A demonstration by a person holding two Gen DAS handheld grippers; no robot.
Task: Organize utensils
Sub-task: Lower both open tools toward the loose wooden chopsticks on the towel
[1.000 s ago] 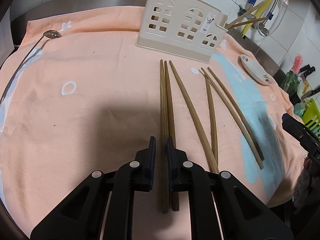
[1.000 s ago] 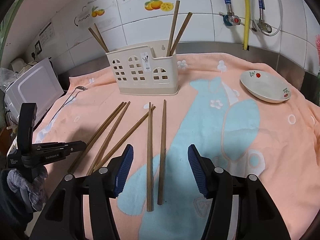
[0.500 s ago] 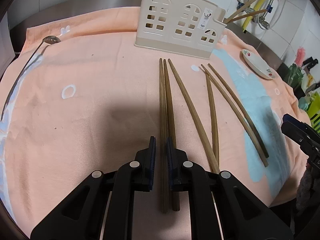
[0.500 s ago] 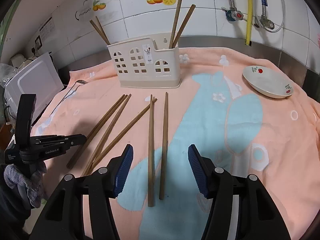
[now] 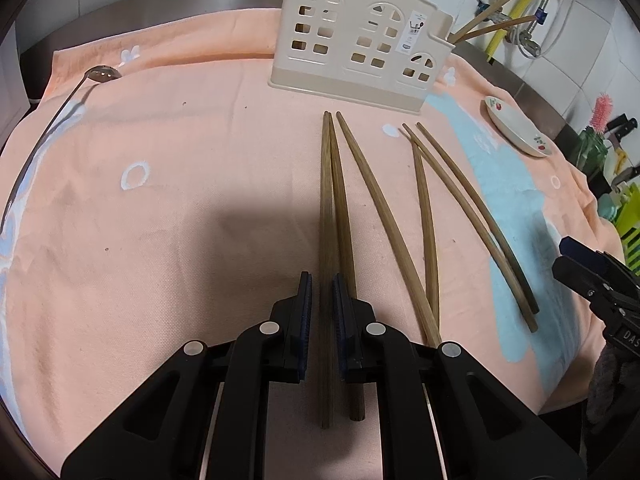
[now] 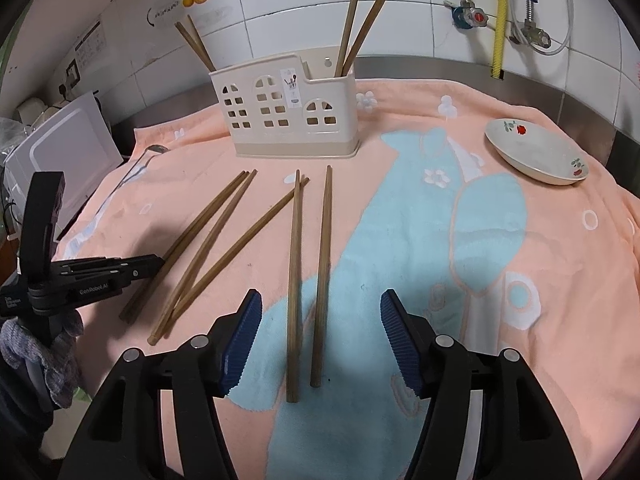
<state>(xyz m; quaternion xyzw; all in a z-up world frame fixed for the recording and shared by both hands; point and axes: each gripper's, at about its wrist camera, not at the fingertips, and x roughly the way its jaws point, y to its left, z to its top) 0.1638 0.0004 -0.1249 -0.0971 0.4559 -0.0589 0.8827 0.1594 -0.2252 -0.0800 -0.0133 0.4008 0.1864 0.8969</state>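
- Five chopsticks lie on towel before holder.
- Left gripper: narrowly closed around one chopstick.
- Right gripper: jaws just widened, straddling two without contact.

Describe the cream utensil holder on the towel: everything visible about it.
The holder is a cream, plastic-looking caddy shaped like a row of houses, with arched and square window cut-outs, a plain band round the base and a small printed label on the front. It stands upright at the far side of the peach towel, near the tiled wall. Its right end is a lower compartment holding two wooden chopsticks that lean out; two more lean from the left end. The loose chopsticks on the towel lie short of it.
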